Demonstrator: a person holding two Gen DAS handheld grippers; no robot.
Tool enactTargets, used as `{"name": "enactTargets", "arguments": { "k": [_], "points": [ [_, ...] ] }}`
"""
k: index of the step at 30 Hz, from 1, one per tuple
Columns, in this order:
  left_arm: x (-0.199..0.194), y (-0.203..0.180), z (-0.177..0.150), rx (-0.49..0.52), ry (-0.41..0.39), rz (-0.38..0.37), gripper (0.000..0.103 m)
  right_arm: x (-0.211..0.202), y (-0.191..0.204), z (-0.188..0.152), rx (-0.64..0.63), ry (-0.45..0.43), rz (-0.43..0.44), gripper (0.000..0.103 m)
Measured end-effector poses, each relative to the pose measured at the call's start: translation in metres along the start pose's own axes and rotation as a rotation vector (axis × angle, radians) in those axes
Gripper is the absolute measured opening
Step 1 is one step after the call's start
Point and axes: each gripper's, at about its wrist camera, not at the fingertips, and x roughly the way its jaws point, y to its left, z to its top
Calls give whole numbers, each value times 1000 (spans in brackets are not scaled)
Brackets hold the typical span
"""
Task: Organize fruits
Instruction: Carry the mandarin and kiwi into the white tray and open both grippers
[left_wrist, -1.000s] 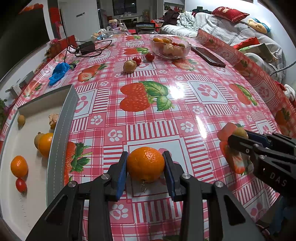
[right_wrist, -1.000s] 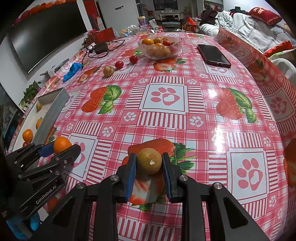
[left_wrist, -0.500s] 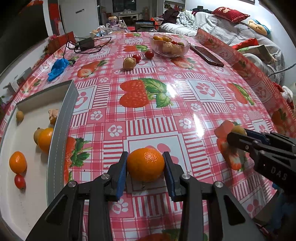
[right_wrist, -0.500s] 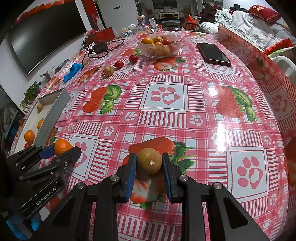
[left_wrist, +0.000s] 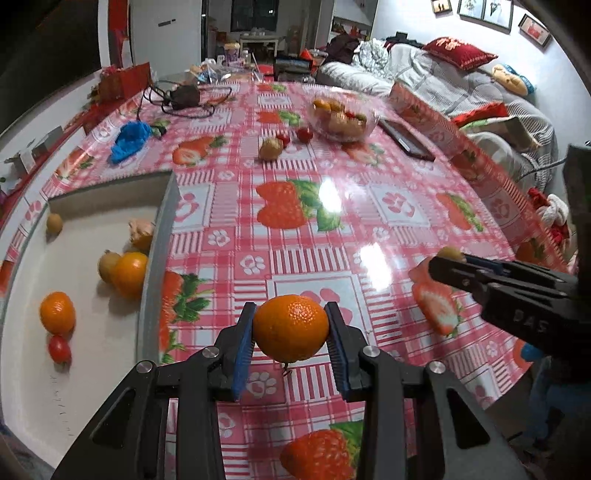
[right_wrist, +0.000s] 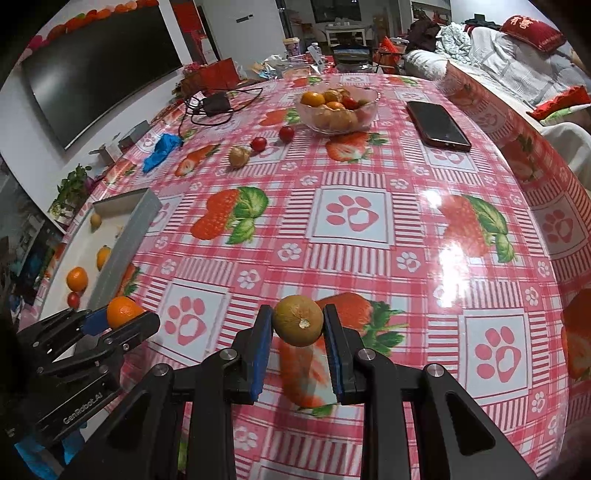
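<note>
My left gripper (left_wrist: 290, 334) is shut on an orange (left_wrist: 290, 328), held above the tablecloth just right of the grey tray (left_wrist: 155, 258). My right gripper (right_wrist: 297, 325) is shut on a brown-green round fruit (right_wrist: 297, 320) above the table's near part. The tray holds several fruits: oranges (left_wrist: 57, 312), a cherry tomato (left_wrist: 59, 348) and small brown fruits. A glass bowl (right_wrist: 337, 107) of mixed fruit stands at the far side. A brown fruit (right_wrist: 239, 156) and two cherry tomatoes (right_wrist: 258, 143) lie loose in front of the bowl.
A phone (right_wrist: 437, 125) lies right of the bowl. A blue cloth (right_wrist: 161, 147) and a charger with cables (right_wrist: 215, 103) are at the far left. The table edge drops off to the right, with a sofa (left_wrist: 461, 81) beyond.
Both grippers have risen a little with their fruits still held. The left view has tilted up, so the tray and bowl sit lower in the frame.
</note>
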Motion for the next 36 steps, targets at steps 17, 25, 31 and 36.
{"name": "enactTargets", "arguments": {
  "k": [17,25,31,36],
  "points": [
    [-80,112,39,-89,-124,131,40,-8,109,54,-178,-22,127,29],
    [-88,188,46,-195,-113,221,40,6,182,77,-292,-10,214,29],
    [-52,216,26,-250,-19,234,40,37,224,79,-354,51,245,29],
    [-25,220,4,-272,52,228,40,67,241,62,-378,139,256,29]
  ]
}}
